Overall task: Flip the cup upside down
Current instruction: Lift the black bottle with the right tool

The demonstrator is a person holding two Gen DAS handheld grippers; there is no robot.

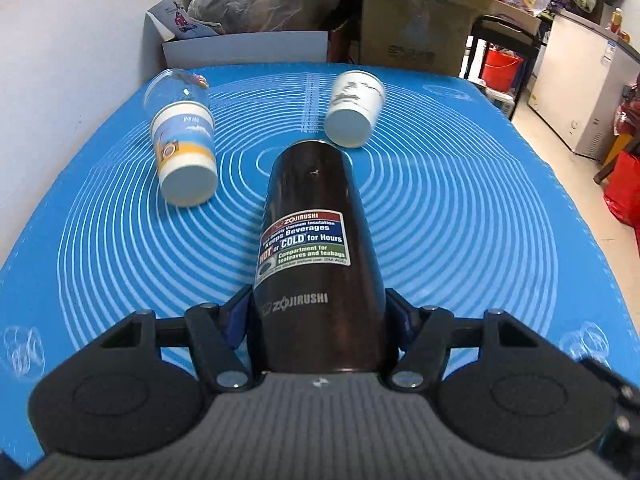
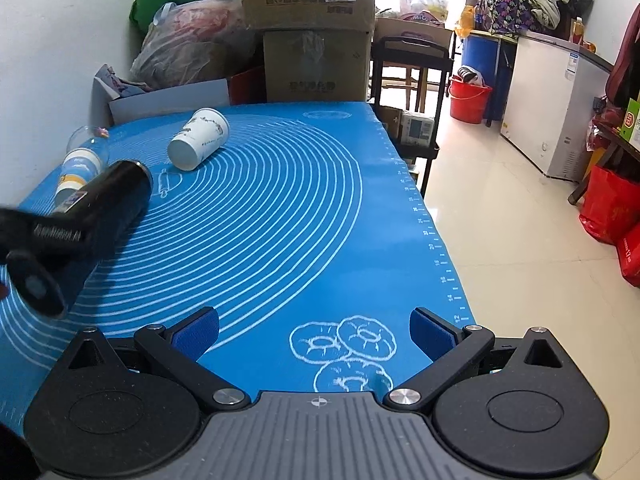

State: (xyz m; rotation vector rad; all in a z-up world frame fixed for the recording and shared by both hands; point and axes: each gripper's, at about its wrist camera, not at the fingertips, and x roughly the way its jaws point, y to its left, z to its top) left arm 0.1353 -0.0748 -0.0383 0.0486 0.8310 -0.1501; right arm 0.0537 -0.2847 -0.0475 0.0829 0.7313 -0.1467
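Observation:
My left gripper (image 1: 318, 316) is shut on a dark brown Zojirushi flask cup (image 1: 316, 248), which points away from me and lies tilted over the blue mat (image 1: 460, 220). In the right wrist view the same flask (image 2: 108, 196) is held above the mat at the left by the left gripper (image 2: 60, 232). My right gripper (image 2: 314, 332) is open and empty over the mat's near right part, above the doughnut drawings.
A blue-and-white paper cup (image 1: 184, 152) lies on its side at the left with a clear glass (image 1: 176, 88) behind it. A white paper cup (image 1: 354, 108) lies on its side at the back. Boxes (image 2: 312, 28) and bags stand behind the table. The table's right edge (image 2: 424, 208) drops to the floor.

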